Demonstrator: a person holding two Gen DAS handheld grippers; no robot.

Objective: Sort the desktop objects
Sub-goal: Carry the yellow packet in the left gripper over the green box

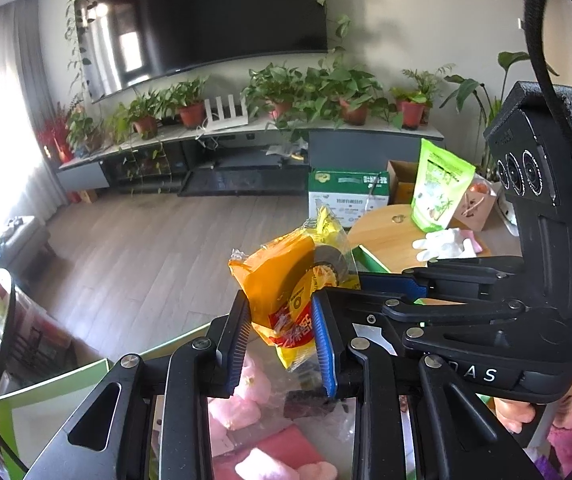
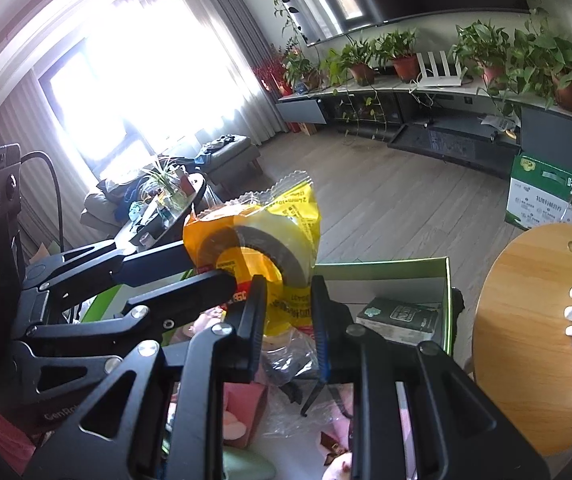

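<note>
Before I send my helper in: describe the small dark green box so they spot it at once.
Find the round light wooden tabletop. Just left of it stands an open green-rimmed cardboard tray. The small dark green box lies inside, in its right corner, the only hard-edged box with pale printed lettering among soft pink things.

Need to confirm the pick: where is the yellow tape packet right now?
The yellow tape packet is held up in the air, clamped by both the left hand-held gripper and the right hand-held gripper, above the open green box.
</note>
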